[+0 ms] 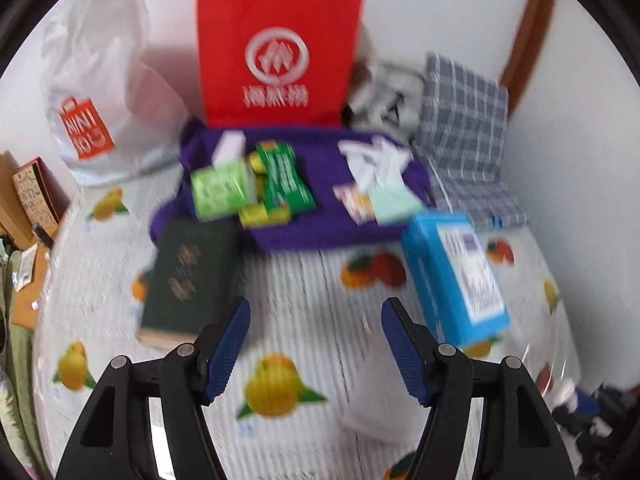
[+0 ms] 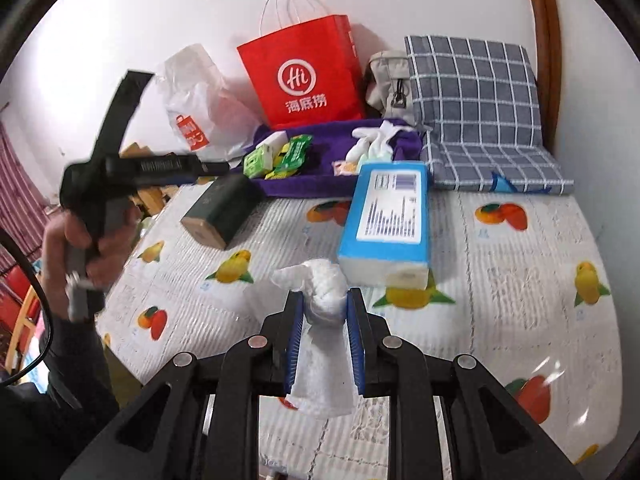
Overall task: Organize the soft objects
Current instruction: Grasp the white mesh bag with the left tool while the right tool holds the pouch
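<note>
Right wrist view: right gripper point(image 2: 323, 308) pinches white tissue point(image 2: 322, 300) – free bed surface point(image 2: 500, 280) to its right; red bag point(image 2: 308, 76) ahead reads "Hi" – left gripper point(image 1: 316, 344) gapes empty

The left wrist view is motion-blurred: print on the green packets point(image 1: 256, 184) at 12 o'clock is unreadable. A gray pouch point(image 1: 384, 96) sits half hidden behind the red paper bag point(image 1: 276, 56), whose handles the top edge crops.

The right hand-held gripper point(image 2: 323, 344) at six o'clock clamps a crumpled white cloth point(image 2: 324, 312) above a fruit-patterned bed point(image 2: 520, 280). A blue tissue pack point(image 2: 390, 216) lies just beyond. At nine o'clock, a hand point(image 2: 86, 240) holds the left hand-held gripper point(image 2: 208, 168).
</note>
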The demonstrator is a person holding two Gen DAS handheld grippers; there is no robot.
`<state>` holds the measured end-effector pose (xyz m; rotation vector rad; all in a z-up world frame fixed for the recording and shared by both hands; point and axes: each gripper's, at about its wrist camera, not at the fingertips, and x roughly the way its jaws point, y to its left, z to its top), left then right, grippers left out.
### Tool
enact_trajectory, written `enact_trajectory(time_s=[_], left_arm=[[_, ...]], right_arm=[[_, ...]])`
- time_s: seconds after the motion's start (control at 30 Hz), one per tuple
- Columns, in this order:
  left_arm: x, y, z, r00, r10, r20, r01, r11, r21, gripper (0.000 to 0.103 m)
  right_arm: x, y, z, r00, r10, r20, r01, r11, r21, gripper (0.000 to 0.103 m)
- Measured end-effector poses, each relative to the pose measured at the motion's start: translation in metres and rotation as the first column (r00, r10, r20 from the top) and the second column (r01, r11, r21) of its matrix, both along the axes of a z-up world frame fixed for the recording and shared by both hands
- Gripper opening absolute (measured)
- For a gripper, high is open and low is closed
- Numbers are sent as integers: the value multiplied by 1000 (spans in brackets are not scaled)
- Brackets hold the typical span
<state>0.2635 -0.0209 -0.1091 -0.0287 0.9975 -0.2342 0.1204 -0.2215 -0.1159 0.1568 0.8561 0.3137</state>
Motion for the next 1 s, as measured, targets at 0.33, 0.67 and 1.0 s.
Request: enact_trajectory(time_s=[0.33, 0.67, 1.0], left_arm=[[-27, -49, -68, 990, -76, -120, 89, 991, 103, 66], [-25, -70, -99, 970, -168, -177, 163, 986, -42, 81], [-43, -103, -111, 970, -221, -105, 231, 968, 99, 98]], right_arm=[[-25, -28, -36, 1000, -5, -20, 6, 999, 35, 22], [-35, -42, -67, 998, 3, -66, 1, 998, 70, 23], [-36, -43, -74, 997, -10, -78, 16, 997, 71, 23]])
